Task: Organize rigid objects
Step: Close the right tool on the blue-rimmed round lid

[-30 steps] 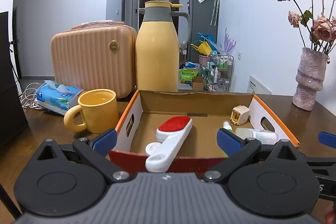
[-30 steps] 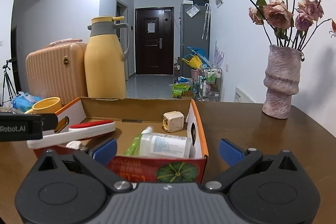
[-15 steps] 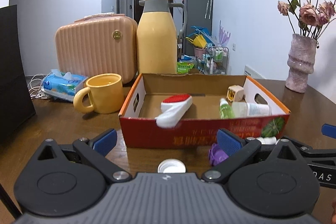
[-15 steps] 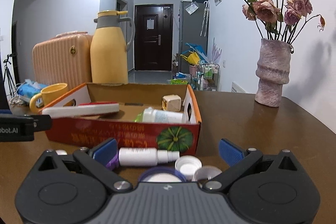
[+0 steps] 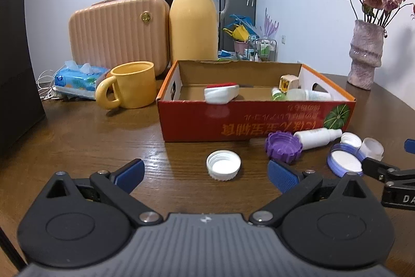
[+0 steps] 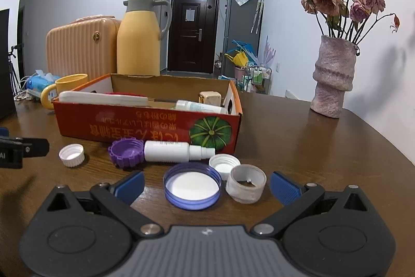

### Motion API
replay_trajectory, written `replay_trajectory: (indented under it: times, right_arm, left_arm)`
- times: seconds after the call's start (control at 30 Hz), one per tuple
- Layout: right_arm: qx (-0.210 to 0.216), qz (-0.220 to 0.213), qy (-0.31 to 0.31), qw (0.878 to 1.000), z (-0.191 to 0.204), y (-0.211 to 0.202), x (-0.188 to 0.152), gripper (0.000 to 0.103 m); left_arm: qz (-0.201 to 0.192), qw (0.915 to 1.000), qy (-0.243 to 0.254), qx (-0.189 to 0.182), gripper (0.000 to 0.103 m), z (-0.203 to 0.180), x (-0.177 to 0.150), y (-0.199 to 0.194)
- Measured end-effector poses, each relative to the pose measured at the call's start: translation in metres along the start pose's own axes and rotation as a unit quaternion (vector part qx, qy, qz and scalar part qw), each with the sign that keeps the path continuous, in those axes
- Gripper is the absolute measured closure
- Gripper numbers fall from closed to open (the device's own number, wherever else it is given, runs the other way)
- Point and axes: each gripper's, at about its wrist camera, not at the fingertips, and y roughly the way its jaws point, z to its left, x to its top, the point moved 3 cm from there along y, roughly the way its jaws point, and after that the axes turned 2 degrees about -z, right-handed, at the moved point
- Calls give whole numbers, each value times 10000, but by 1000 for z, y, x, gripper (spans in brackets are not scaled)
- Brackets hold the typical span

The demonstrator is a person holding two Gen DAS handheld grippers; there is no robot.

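Wooden table [image 5: 77, 142] | left gripper [image 5: 206, 174] jaws spread wide, empty, white cap [image 5: 223, 164] lying just ahead between them | right gripper [image 6: 206, 186] jaws spread wide, empty, blue lid [image 6: 192, 185] and frosted cap [image 6: 246, 183] between them | beyond: purple cap [image 6: 126, 151], white bottle [image 6: 176, 151], red box [image 6: 145, 127]

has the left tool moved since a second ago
Yes. The left tool has pulled back from the cardboard box: its tips were over the box's near wall before, and now bare table and a white cap lie between them.
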Motion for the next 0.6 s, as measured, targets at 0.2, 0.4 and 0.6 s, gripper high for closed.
replay_trajectory:
  times: [0.2, 0.4, 0.6]
  right_arm:
    - [10, 69, 17, 10000, 0, 3, -3, 0]
    - [164, 268, 18, 9995, 2, 15, -6, 2]
    - [207, 491, -76, 9986, 7, 38, -4, 10]
  left_arm:
    - [53, 10000, 4, -1, 0, 2, -3, 3]
    - [142, 9999, -27, -22, 0, 3, -3, 8]
    - [226, 9997, -70, -6, 0, 6, -4, 12]
